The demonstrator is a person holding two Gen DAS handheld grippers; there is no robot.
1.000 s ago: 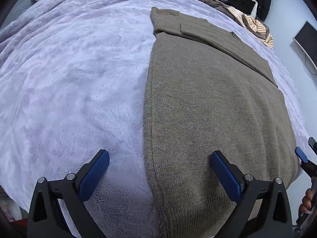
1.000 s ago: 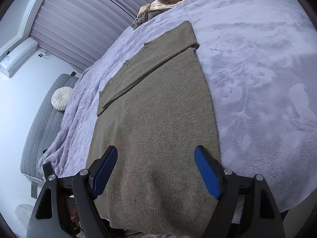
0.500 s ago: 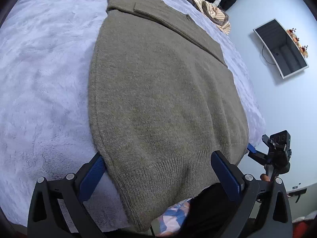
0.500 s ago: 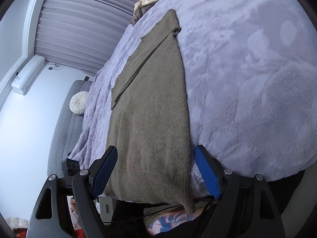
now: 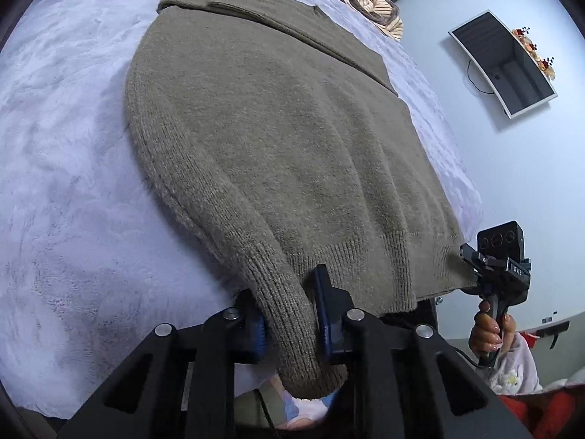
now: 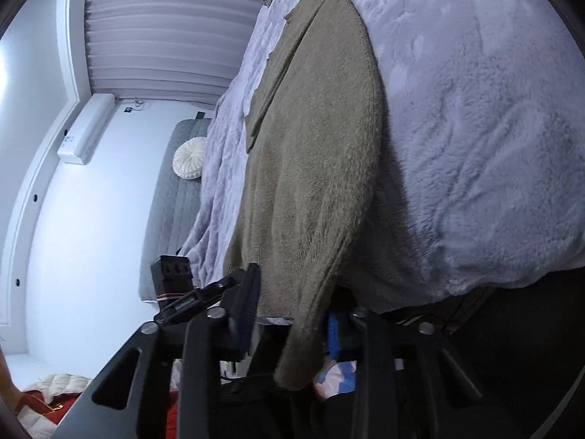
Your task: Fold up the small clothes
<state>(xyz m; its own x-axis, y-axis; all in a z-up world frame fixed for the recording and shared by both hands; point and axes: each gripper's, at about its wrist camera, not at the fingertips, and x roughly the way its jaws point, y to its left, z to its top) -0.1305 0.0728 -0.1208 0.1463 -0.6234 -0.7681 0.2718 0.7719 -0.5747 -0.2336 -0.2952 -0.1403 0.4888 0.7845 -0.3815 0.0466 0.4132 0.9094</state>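
An olive-brown knitted sweater (image 5: 278, 139) lies flat on the bed, sleeves folded across its far end, ribbed hem toward me. My left gripper (image 5: 289, 318) has the hem's left corner bunched between its blue pads; its jaws are closing and the pads press the knit. In the right wrist view the same sweater (image 6: 314, 146) hangs over the bed's edge, and my right gripper (image 6: 292, 314) is closing on the right hem corner, which hangs between its pads. The right gripper (image 5: 466, 256) also shows in the left wrist view at that corner, held by a hand (image 5: 486, 333).
A lavender plush blanket (image 5: 73, 146) covers the bed. A heap of striped and dark clothes (image 5: 369, 3) lies at its far end. A screen (image 5: 504, 62) hangs on the right wall. A round white cushion (image 6: 190, 161) rests against grey upholstery (image 6: 172, 212).
Both grippers swung down to the near hem and went from wide open to closed on its two corners. The hem corners now bunch up and lift off the blanket.
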